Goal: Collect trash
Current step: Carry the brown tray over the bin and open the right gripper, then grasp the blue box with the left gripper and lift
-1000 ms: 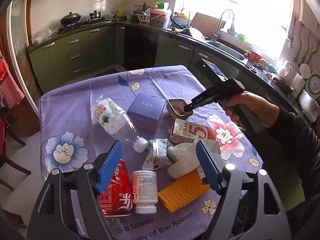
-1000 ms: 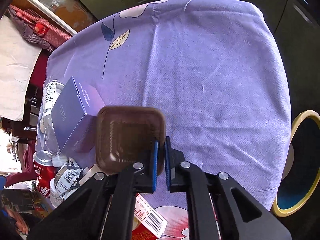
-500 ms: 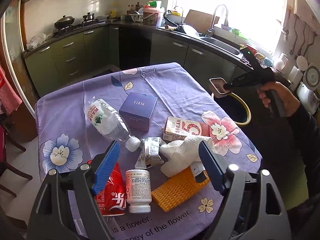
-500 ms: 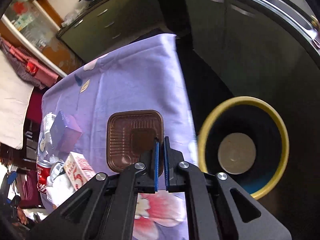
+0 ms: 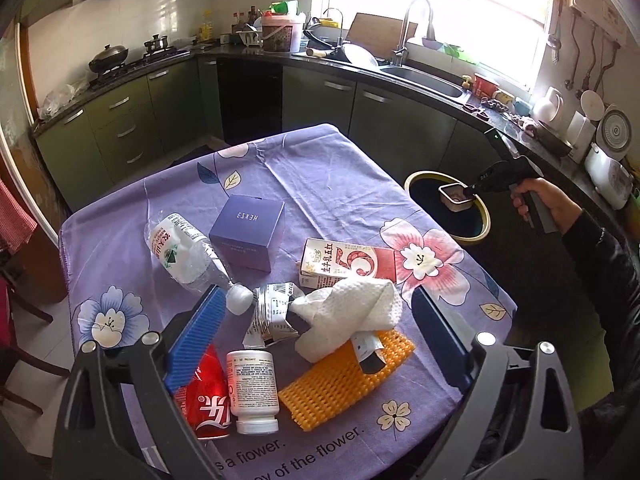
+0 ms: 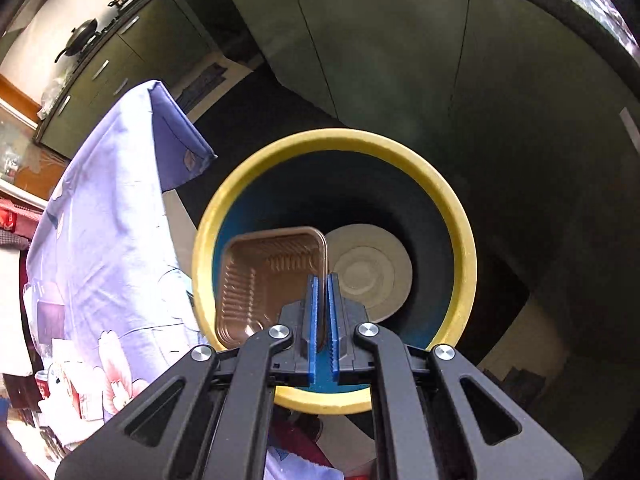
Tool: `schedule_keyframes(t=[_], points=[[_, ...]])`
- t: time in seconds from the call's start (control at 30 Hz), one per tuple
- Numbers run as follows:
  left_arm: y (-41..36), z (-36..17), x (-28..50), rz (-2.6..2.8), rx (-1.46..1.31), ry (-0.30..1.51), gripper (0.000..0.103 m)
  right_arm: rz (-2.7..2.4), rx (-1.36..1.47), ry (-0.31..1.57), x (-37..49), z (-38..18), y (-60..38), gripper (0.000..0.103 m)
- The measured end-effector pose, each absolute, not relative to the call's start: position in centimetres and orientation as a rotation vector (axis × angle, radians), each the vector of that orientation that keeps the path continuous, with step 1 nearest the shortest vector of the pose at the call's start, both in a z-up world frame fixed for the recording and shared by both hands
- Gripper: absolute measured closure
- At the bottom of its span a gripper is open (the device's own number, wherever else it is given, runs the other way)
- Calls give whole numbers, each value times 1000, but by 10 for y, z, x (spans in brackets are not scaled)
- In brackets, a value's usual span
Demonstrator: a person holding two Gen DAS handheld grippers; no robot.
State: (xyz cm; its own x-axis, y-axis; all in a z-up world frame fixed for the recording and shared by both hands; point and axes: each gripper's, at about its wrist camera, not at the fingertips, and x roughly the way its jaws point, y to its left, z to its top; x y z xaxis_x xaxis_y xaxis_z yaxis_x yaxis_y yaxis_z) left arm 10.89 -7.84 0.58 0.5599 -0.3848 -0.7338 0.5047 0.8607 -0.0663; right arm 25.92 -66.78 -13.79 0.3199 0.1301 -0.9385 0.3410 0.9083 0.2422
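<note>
- The right tool is pinched narrow on one rim of the brown plastic tray, with the tray's hollow facing the camera and its body hanging out to the tool's left.
- Directly beneath sits the yellow-rimmed bin, standing on the floor just off the counter's right edge; the tray lies inside the ring of the rim, toward its left side (the bin's pale bottom shows past the tray, so the drop path looks unobstructed).
- From the left wrist view the tray hangs over the bin's mouth, well apart from the counter.
- My judgement: the move in hand is the release, and it turns on the tray being above the opening and not above the rim; since it sits close to the left rim, a small shift toward the centre would make it safer.
- The left tool is spread wide and holds nothing, poised over the near edge of the counter, nearest the white paper towel, the orange foam net and the white pill bottle.
</note>
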Motion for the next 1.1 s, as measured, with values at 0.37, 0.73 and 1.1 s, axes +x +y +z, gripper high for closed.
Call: schedule_keyframes(t=[0.37,0.73,1.1], points=[[-71,-1,119,-528,157,837,10,-92,441,1174,239,-121,-661,72],[-81,-12,197,-572,236,910,8,107,376,1099,186,-84,-604,66],[-111,-52,290,-621,306,1056,8,169,372,1111,157,-80,-589,64]])
